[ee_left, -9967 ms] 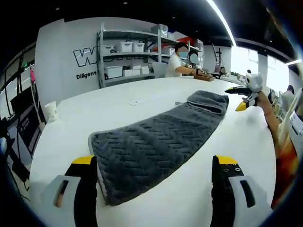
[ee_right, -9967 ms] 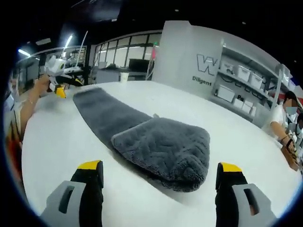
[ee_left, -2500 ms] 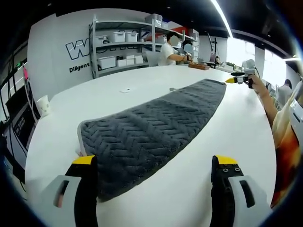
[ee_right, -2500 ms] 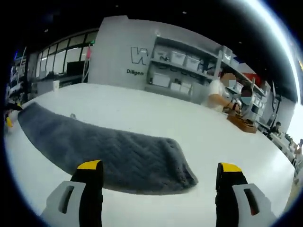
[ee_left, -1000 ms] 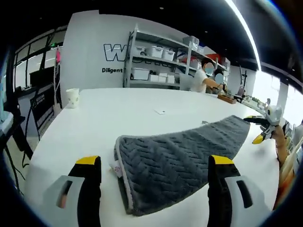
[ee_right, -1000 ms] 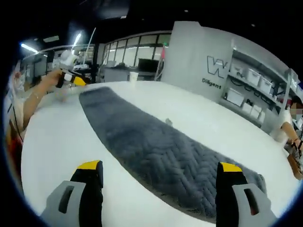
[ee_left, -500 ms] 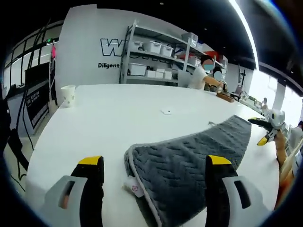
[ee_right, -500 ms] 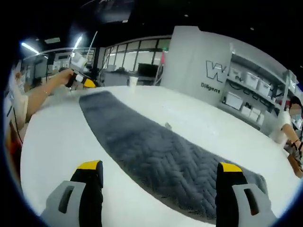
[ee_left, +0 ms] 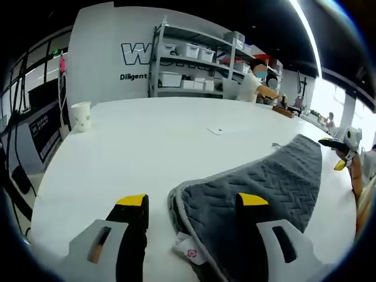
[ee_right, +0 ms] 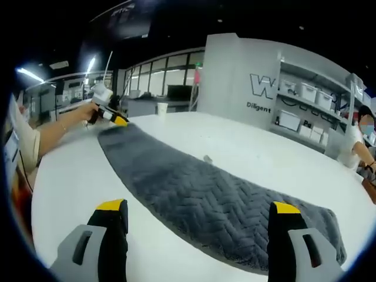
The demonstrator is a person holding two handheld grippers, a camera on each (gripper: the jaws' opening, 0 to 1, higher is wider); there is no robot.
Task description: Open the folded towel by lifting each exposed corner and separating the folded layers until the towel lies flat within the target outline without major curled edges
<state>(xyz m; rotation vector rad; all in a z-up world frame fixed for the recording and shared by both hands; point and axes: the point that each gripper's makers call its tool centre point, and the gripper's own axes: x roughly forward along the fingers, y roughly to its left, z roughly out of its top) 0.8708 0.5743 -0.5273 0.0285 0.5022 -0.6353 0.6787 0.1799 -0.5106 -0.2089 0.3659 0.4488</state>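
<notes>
A dark grey towel (ee_left: pixel 264 182) with a zigzag weave lies spread in a long strip on the white table (ee_left: pixel 129 147). Its near corner with a white label (ee_left: pixel 189 254) sits between the jaws of my left gripper (ee_left: pixel 192 200), which stands open but narrowed around that corner. In the right gripper view the towel (ee_right: pixel 200 194) runs from below my open right gripper (ee_right: pixel 198 207) away to the upper left. There a hand holds the left gripper (ee_right: pixel 110 116) at the towel's far end. At the far right of the left gripper view is the right gripper (ee_left: pixel 339 154), beside the towel's other end.
A paper cup (ee_left: pixel 80 114) stands at the table's left edge. A small white object (ee_left: pixel 218 130) lies on the table beyond the towel. Shelves with boxes (ee_left: pixel 188 64) line the back wall, and a person (ee_left: pixel 252 82) sits at the far side.
The towel's folded end has been laid out into one long strip. My left gripper has come in low over the near corner, and its jaws have narrowed around it.
</notes>
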